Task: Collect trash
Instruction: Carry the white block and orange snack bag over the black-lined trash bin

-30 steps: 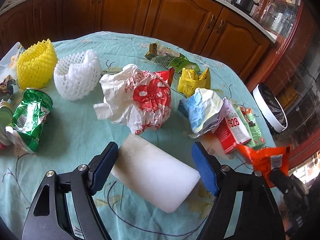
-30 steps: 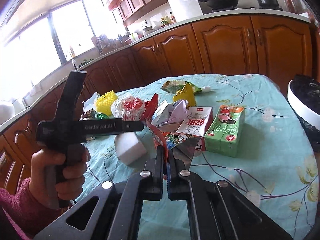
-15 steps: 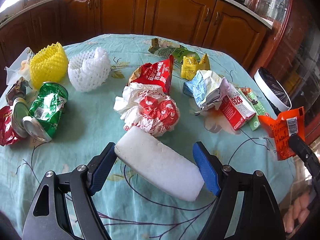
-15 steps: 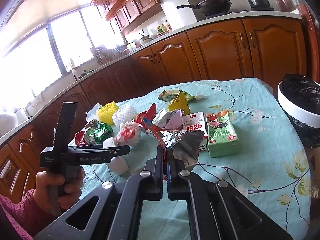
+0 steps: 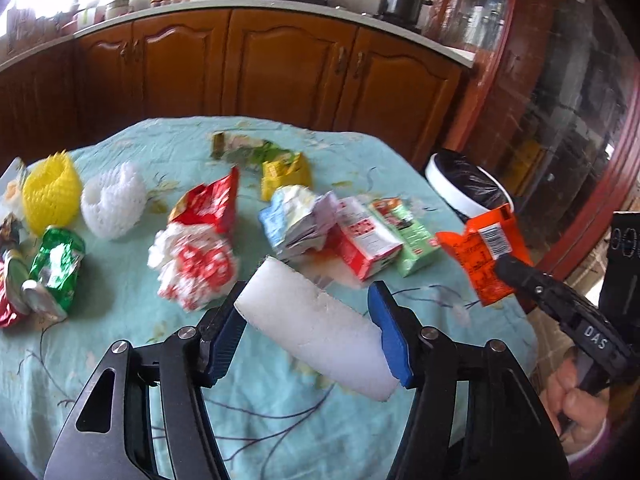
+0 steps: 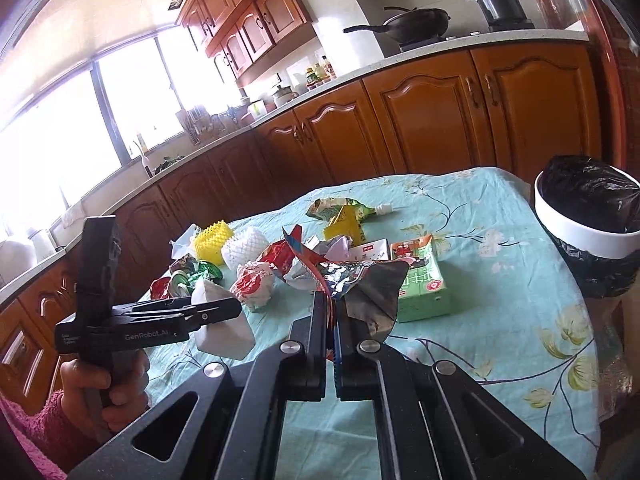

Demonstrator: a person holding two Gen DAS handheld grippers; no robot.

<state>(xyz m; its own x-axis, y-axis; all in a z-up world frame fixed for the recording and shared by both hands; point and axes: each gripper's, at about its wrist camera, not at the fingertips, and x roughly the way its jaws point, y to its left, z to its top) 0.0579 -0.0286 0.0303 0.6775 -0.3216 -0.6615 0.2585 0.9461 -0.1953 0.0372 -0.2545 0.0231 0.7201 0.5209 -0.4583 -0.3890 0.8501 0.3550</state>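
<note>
- Left gripper (image 5: pixel 308 322) clamped on a white foam block (image 5: pixel 316 330), blue pads pressed against both sides, block lifted off the table and slanting down to the right. Held across the short width, probably because the long way wouldn't fit between the fingers.
- Right gripper (image 6: pixel 333 320) pinched tight on an orange snack wrapper (image 5: pixel 482 254), fingers nearly touching with only the thin foil edge between. Wrapper flops open above the tips, silver lining showing, so a firm pinch on an edge looks like the only way to hang onto it.
- Both loads up in the air over the near side of the teal tablecloth (image 5: pixel 280 420), right one closer to the bin.
- White bin with black liner (image 6: pixel 586 210) just past the table's right edge, mouth open; likely next stop for both pieces.
- Plenty left on the table: green carton (image 6: pixel 422 288), red-and-white carton (image 5: pixel 366 242), crumpled paper wad (image 5: pixel 298 222), red-printed plastic bag (image 5: pixel 194 266), white foam net (image 5: pixel 114 202), yellow foam net (image 5: pixel 50 194), crushed green can (image 5: pixel 56 270).
- Far from done, judging by that pile.
</note>
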